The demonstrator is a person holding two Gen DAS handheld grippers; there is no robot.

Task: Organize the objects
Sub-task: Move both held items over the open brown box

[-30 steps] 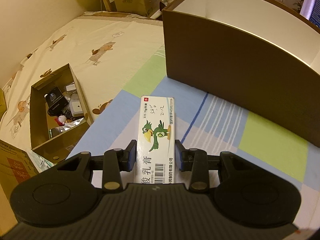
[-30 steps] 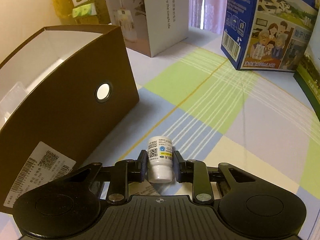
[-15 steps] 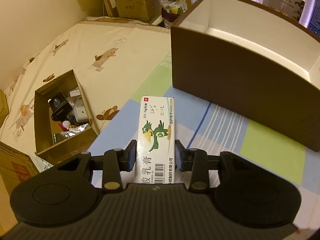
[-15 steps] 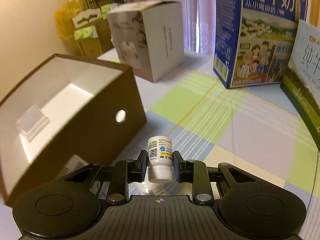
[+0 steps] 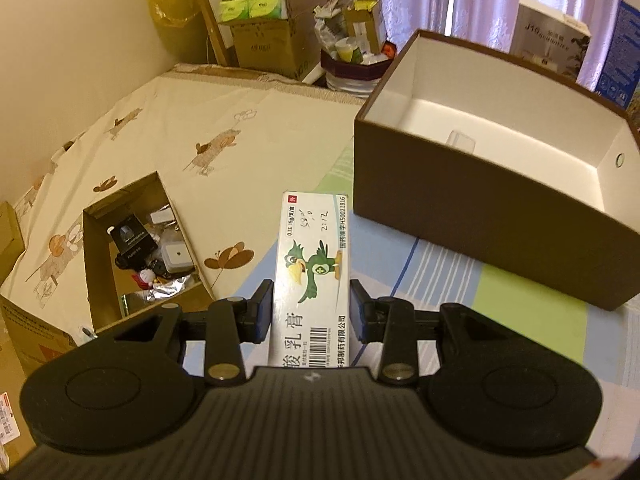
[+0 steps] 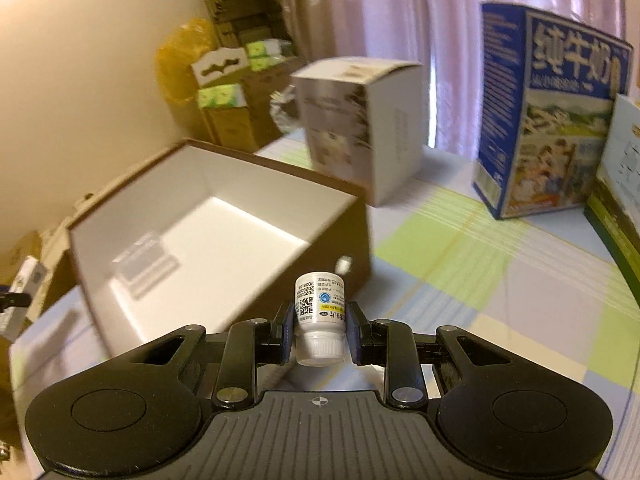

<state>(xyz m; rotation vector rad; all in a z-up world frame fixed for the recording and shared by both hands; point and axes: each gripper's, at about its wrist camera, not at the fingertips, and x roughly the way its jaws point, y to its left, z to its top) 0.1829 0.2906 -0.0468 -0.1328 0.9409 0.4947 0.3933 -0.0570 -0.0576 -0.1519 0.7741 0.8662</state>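
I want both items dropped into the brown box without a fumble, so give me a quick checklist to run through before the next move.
1. Left gripper shut on the ointment carton: ok.
2. Right gripper shut on the small white bottle: ok.
3. Brown box open at the top: ok.
4. Free floor space inside, beside the clear plastic piece: ok.
5. Either item already above the box opening: not ok.
6. Bottle cap tightly closed: cannot tell.
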